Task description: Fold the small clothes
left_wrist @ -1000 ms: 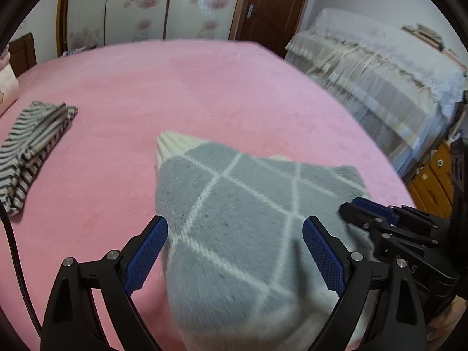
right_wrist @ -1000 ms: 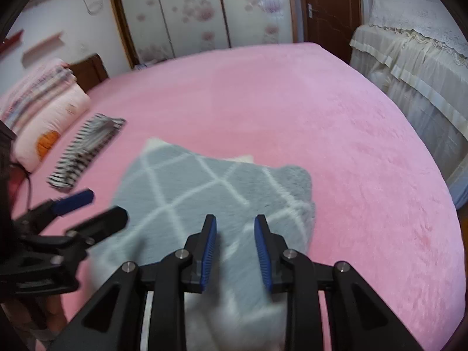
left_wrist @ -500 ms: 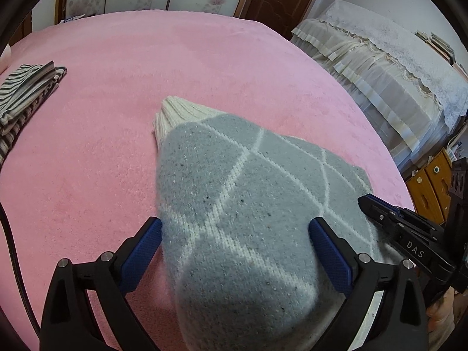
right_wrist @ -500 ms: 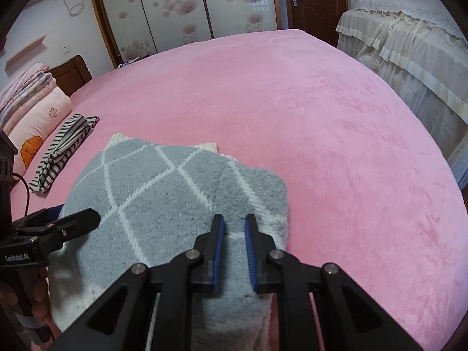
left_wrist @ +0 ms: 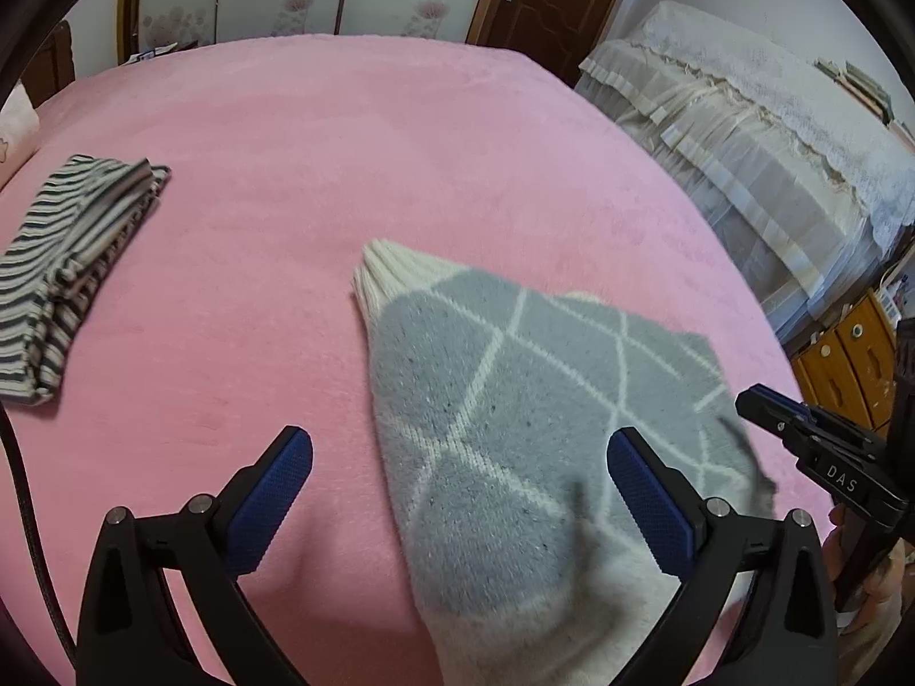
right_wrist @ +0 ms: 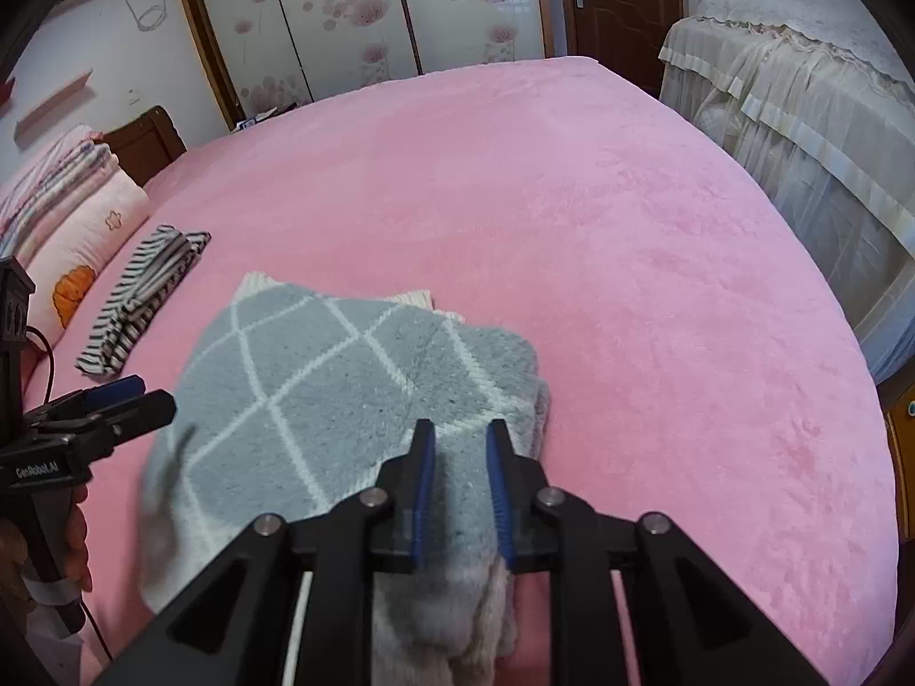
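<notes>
Two grippers, left (left_wrist: 459, 477) fingers spread wide, empty, right (right_wrist: 461, 491) marked "DAS", seemingly pinching grey sweater (right_wrist: 320, 400).

**Grippers: left wide, right narrow**

Left gripper (left_wrist: 460, 457): jaws spread wide and just been opening further; blue pads clear of the cloth lying between them. Pitched steeply downward. Right gripper (right_wrist: 460, 446): jaws narrow, just been parting slightly, cloth bunched in the gap; contact with the pads cannot be told. A hand (right_wrist: 68, 537) grips the left handle.
</notes>
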The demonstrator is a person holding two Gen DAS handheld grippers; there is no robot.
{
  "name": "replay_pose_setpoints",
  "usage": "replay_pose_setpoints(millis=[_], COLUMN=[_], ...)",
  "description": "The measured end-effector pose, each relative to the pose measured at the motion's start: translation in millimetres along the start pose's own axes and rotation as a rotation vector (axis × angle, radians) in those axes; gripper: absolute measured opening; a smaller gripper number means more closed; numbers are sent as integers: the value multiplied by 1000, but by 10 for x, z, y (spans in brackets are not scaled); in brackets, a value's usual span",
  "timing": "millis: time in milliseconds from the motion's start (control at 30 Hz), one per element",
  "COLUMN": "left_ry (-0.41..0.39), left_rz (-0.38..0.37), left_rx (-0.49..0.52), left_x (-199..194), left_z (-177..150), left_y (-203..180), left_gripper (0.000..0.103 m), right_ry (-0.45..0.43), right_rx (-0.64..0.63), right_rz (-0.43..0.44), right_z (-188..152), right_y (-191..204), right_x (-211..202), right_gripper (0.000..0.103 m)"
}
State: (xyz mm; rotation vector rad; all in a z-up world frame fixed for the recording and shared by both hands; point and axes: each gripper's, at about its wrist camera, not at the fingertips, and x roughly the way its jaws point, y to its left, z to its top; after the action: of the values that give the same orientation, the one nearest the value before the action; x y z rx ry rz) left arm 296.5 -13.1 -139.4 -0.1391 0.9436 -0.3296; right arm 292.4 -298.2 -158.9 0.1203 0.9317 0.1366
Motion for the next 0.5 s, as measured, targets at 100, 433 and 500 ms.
replay_pose_setpoints(millis=[100,433,500], left_ry=[-20,-46,-46], left_rz=[-12,-52,-31], left_rx=[21,138,126], left_x=[-211,-600,-584], left_z=[59,99,75], left_y=[-48,-332,-325], left_gripper=[102,103,103], right_ry=[-17,-49,-27], right_rx=[8,6,18], right_rz=[12,65,86], right_z=[46,139,108], right_y=[-13,-77,-129], right_x=[-168,-595,-565], right_gripper=[41,87,90])
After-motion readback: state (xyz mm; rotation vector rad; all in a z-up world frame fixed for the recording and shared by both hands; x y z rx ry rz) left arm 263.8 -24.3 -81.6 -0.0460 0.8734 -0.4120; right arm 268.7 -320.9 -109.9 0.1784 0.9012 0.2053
